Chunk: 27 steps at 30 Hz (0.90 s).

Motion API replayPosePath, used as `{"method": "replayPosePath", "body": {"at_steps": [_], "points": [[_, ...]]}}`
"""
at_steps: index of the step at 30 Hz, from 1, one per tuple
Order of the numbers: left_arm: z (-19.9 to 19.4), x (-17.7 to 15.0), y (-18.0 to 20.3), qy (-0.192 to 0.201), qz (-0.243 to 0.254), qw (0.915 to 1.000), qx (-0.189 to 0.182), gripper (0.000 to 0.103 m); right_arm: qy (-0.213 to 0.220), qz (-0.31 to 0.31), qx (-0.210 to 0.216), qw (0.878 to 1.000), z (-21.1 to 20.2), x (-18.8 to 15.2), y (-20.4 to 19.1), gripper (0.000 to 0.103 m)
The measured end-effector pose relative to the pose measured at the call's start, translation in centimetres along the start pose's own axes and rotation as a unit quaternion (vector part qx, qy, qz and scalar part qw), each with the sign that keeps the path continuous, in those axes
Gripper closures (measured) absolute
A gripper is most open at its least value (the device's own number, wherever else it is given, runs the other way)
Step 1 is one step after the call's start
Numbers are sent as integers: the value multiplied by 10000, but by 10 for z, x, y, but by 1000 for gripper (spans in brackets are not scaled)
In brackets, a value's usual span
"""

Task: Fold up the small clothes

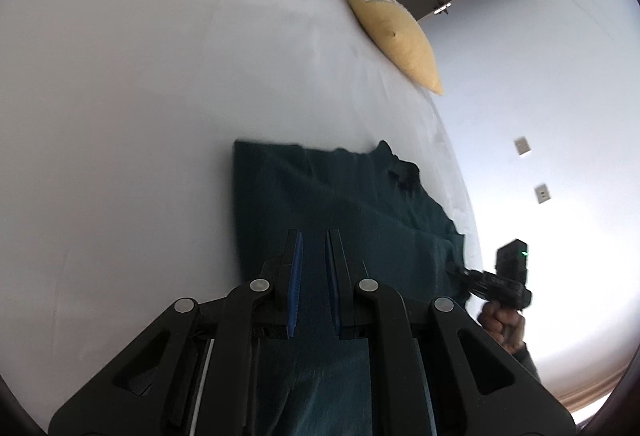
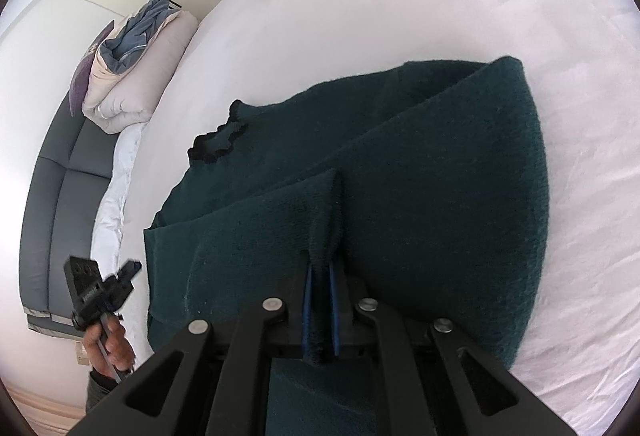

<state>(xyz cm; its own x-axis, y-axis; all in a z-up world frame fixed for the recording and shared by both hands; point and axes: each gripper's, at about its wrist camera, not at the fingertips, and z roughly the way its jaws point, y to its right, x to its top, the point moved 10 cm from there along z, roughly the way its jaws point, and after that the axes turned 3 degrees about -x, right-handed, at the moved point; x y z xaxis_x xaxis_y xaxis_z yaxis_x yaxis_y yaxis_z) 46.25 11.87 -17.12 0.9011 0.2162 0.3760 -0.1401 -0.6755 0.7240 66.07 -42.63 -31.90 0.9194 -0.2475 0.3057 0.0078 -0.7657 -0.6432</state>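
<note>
Nearest in the right wrist view, the right hand-held gripper (image 2: 320,300) is clamped on a pinched ridge of a dark green knit garment (image 2: 420,175), the fabric standing up between its blue pads (image 2: 307,310) and draping away on both sides. In the left wrist view, the left hand-held gripper (image 1: 314,268) hovers over the same garment (image 1: 320,191) with its jaws parted by a narrow gap; whether any cloth sits between them cannot be told, as the frame is blurred there. The garment lies on a white bed (image 2: 400,15), partly folded over itself, with its dark-trimmed collar (image 2: 218,143) toward the bed's side edge. Each camera catches the other gripper at the bed's edge, held in a bare hand (image 2: 112,344). Farther off, a yellow cushion (image 1: 394,31) rests on the bed. Beyond the bed's edge in the right wrist view, a folded pale quilt (image 2: 128,75) sits on a grey sofa (image 2: 60,187).
</note>
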Motion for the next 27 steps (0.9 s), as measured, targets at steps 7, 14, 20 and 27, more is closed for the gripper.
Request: {"method": "replayPosePath", "body": {"at_steps": [7, 14, 20, 27], "points": [[29, -10, -16, -245, 235, 9978, 570, 92, 7, -46, 3, 10000, 0, 0, -1, 95], [1, -41, -19, -198, 324, 9976, 586, 92, 131, 235, 286, 9992, -5, -3, 3, 90], [-31, -98, -11, -340, 560, 9931, 970, 92, 280, 343, 348, 9984, -28, -19, 6, 65], [-107, -162, 13, 346, 340, 9949, 888, 42, 776, 463, 160, 9958, -91, -51, 18, 43]]}}
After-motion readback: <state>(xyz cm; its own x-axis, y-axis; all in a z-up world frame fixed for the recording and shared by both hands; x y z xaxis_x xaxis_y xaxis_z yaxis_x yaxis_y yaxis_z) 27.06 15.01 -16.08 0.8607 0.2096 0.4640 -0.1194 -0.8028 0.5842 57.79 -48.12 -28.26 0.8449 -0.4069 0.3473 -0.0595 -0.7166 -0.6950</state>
